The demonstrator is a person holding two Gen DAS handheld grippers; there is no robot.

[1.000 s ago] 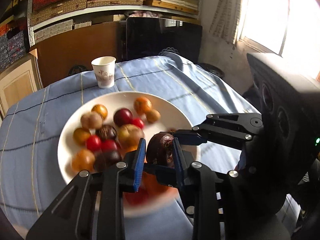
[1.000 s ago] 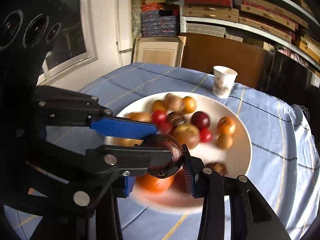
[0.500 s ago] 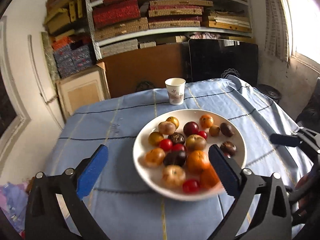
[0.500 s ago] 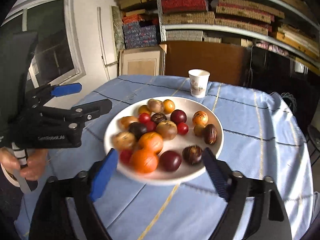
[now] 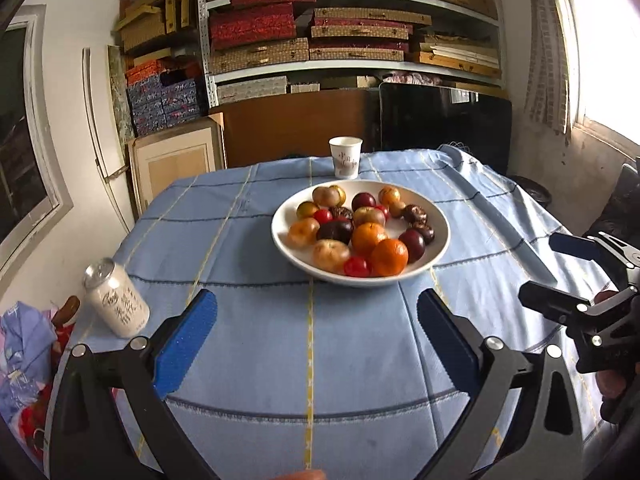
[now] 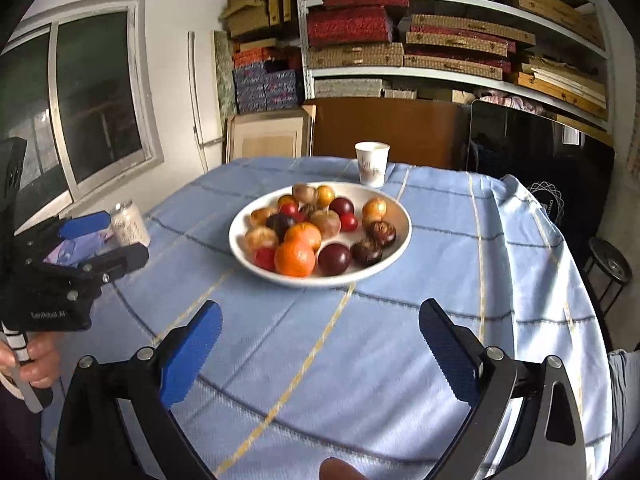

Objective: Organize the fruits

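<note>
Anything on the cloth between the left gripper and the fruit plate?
No. In the left wrist view only bare blue tablecloth lies between the open left gripper and the plate. The can stands off to the side.

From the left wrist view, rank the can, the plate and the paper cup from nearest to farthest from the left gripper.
1. Can, beside the left gripper, on its left.
2. Plate, ahead at mid-table, piled with fruit.
3. Paper cup, behind the plate at the far edge.
</note>
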